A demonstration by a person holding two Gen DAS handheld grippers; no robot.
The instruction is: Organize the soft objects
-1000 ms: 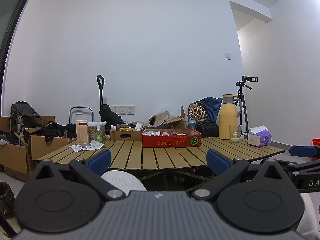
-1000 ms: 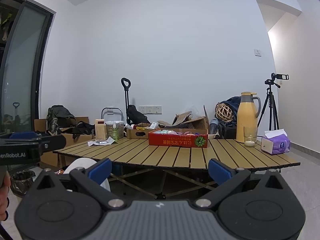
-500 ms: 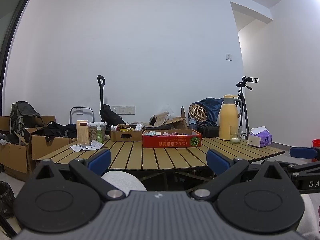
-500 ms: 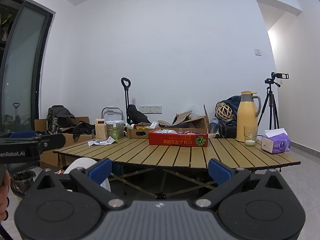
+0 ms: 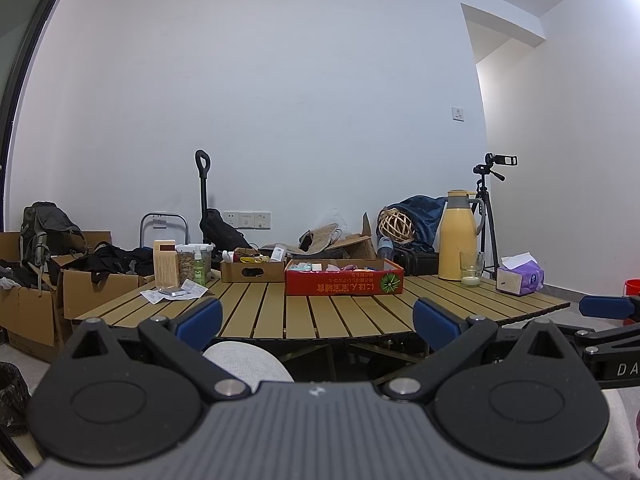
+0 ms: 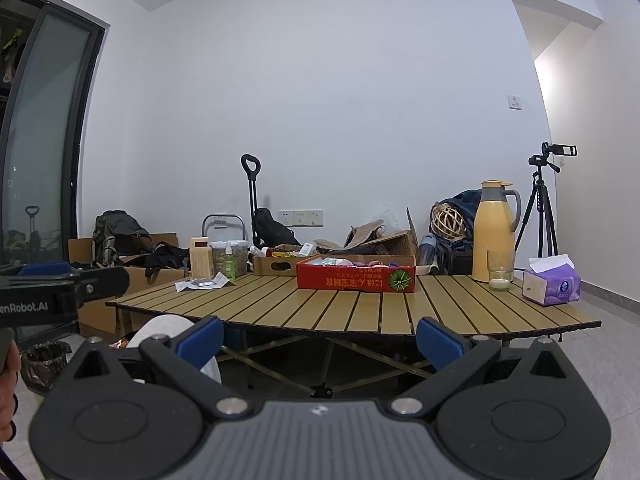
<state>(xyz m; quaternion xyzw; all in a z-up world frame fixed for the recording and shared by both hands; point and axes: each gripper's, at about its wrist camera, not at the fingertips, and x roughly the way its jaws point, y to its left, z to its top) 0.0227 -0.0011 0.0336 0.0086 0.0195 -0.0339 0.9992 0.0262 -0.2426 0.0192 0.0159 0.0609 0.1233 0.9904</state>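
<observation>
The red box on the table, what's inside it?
Over the rim of the red box, only the tops of pale blue, white and pink items show. The front wall hides everything lower, so they can't be identified.

Room interior. A plain white wall (image 5: 320,100) carries a switch plate (image 5: 458,113) and a row of sockets (image 5: 248,219). A slatted wooden desk (image 5: 320,312) stands on folding legs over a grey tiled floor (image 6: 600,360). A dark-framed glass door (image 6: 44,140) occupies the left side. Cardboard boxes (image 5: 36,304) with a backpack (image 5: 44,224) and dark clothing line the left wall. A camera tripod (image 6: 540,200) stands near the right corner, where a recess (image 5: 508,92) is more brightly lit. A red bucket (image 5: 632,290) sits on the floor at far right.
</observation>
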